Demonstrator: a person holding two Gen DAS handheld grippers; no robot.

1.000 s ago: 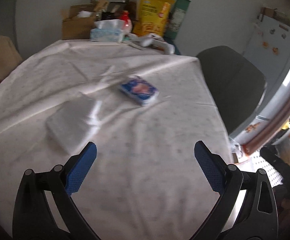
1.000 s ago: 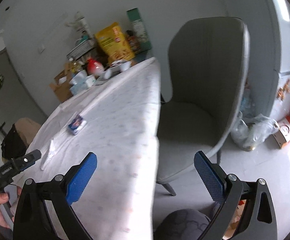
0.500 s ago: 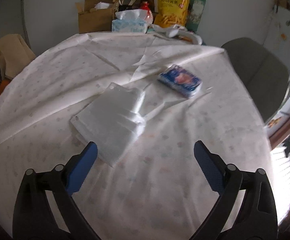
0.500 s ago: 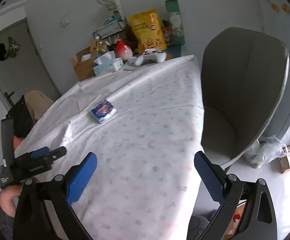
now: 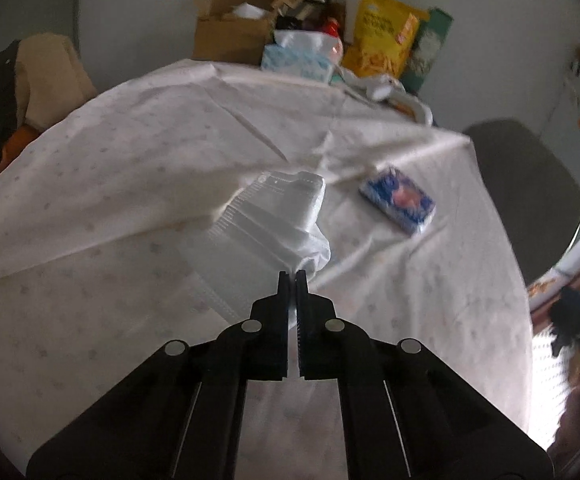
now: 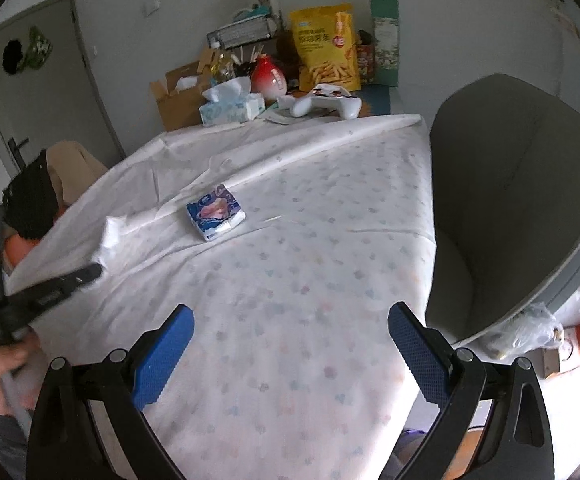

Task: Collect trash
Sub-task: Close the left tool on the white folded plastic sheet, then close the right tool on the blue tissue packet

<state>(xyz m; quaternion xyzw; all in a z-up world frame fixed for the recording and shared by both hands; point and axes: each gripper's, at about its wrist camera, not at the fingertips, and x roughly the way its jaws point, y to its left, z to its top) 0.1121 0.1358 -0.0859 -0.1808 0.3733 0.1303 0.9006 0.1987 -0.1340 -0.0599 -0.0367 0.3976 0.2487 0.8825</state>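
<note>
Left gripper (image 5: 292, 276) jaws are clenching the white plastic bag (image 5: 274, 224) on the bench (image 5: 130, 160); right gripper (image 6: 290, 340) jaws are gaping, empty. Blue tissue packet (image 6: 216, 212) is awaiting collection.

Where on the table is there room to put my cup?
The near cloth, between the blue packet and the right gripper, is bare. So is the strip beside the grey chair. The far end, around the tissue box, is crowded.
</note>
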